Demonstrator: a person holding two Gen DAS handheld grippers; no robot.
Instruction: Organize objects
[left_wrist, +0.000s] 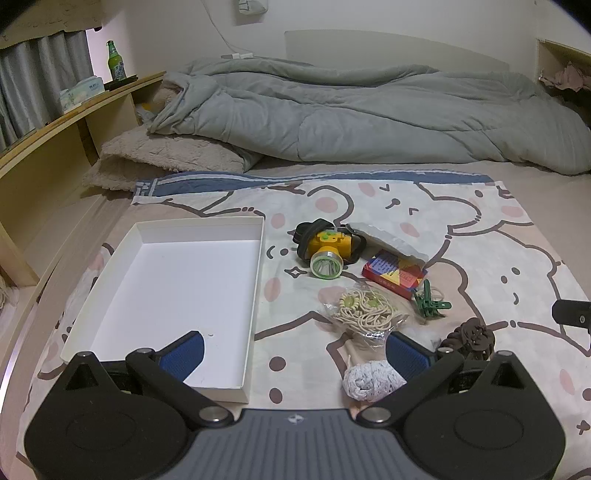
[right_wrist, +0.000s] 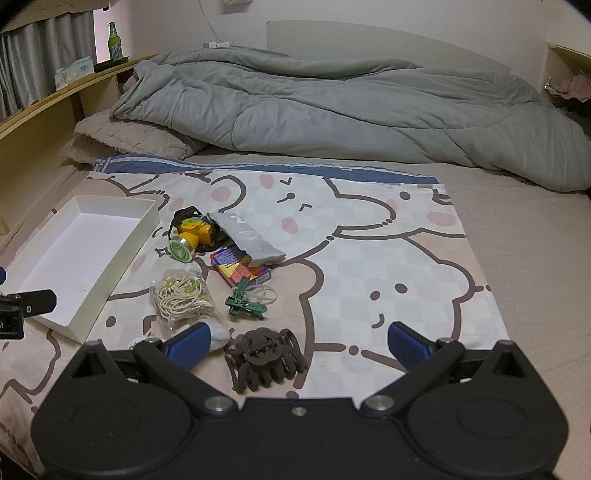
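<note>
The objects lie in a loose cluster on the cartoon sheet (right_wrist: 369, 236): white tray (left_wrist: 255, 280), yellow headlamp (left_wrist: 327, 249), bagged beige hair ties (left_wrist: 364, 306), red card box (left_wrist: 393, 275), green clip (left_wrist: 430, 304), brown hair claw (right_wrist: 266, 358). Left gripper (left_wrist: 293, 352) and right gripper (right_wrist: 297, 345) both gape apart, holding nothing.

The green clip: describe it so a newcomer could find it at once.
Start at the white box on the cartoon-print cloth and look right, past the bagged beige cords. The green clip lies on a pale rubber band, below the red card box; nothing else there is green plastic with pincer arms.
</note>
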